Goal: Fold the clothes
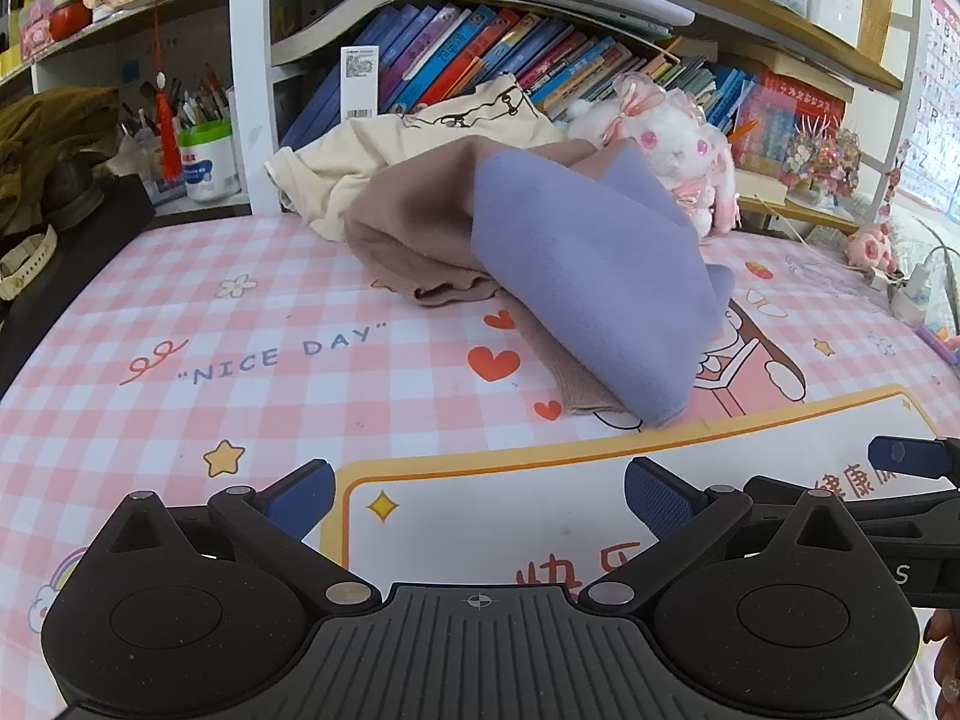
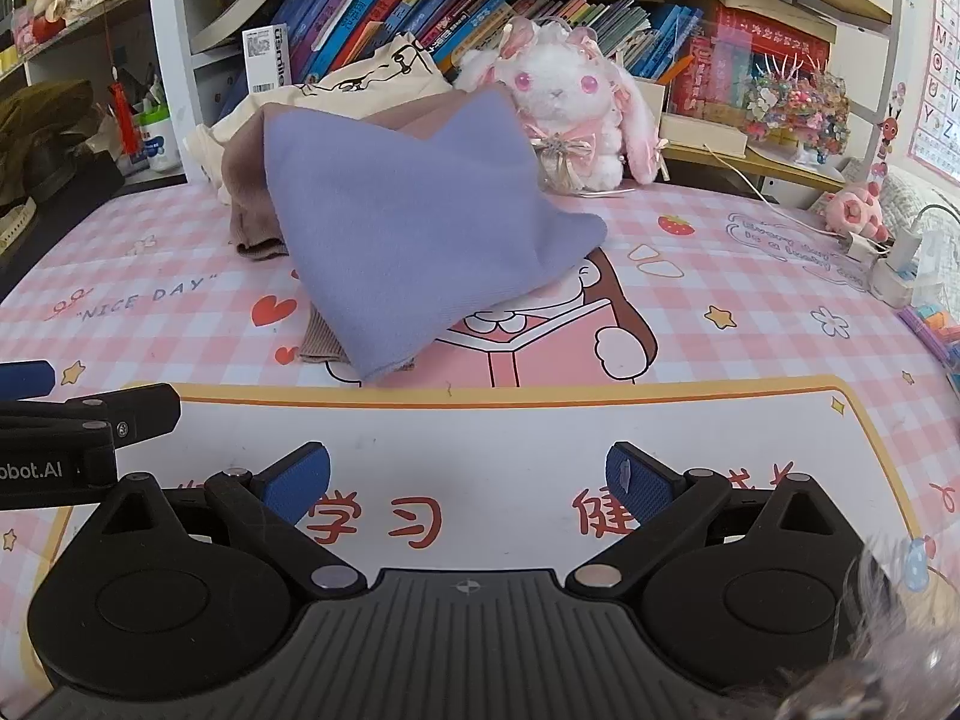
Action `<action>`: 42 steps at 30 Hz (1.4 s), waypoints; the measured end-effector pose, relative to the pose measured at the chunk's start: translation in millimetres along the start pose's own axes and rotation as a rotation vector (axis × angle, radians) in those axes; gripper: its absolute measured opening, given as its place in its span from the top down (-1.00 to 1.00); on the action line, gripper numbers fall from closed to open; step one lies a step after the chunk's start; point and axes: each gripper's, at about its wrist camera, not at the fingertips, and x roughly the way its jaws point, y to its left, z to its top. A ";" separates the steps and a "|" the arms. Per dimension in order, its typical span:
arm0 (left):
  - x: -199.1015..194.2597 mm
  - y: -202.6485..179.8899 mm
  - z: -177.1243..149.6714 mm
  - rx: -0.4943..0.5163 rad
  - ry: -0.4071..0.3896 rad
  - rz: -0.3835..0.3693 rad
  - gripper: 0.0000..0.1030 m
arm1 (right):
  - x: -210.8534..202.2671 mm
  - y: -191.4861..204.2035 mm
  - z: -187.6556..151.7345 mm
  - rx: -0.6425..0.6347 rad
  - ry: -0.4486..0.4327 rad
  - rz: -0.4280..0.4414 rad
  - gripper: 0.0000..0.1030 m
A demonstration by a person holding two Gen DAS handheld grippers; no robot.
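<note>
A lilac cloth (image 1: 576, 264) lies crumpled over a brown garment (image 1: 414, 228) on the pink checked desk mat (image 1: 240, 360); a cream printed garment (image 1: 372, 144) sits behind them. The same pile shows in the right wrist view: lilac cloth (image 2: 414, 228), brown garment (image 2: 246, 180), cream garment (image 2: 366, 81). My left gripper (image 1: 477, 495) is open and empty, low over the mat, short of the pile. My right gripper (image 2: 468, 480) is open and empty beside it. Each gripper shows in the other's view: the right one (image 1: 906, 459), the left one (image 2: 90, 420).
A white and pink plush rabbit (image 2: 570, 108) sits behind the pile. Shelves of books (image 1: 498, 54) line the back. A pen pot (image 1: 207, 156) and dark items stand at the left. A charger and cables (image 2: 888, 258) and a small pink toy (image 2: 852, 213) lie at the right.
</note>
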 end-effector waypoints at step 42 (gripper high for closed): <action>-5.3 3.5 0.4 -0.030 -0.043 -0.031 -1.00 | -4.4 -13.2 -2.8 0.112 0.001 0.059 -1.00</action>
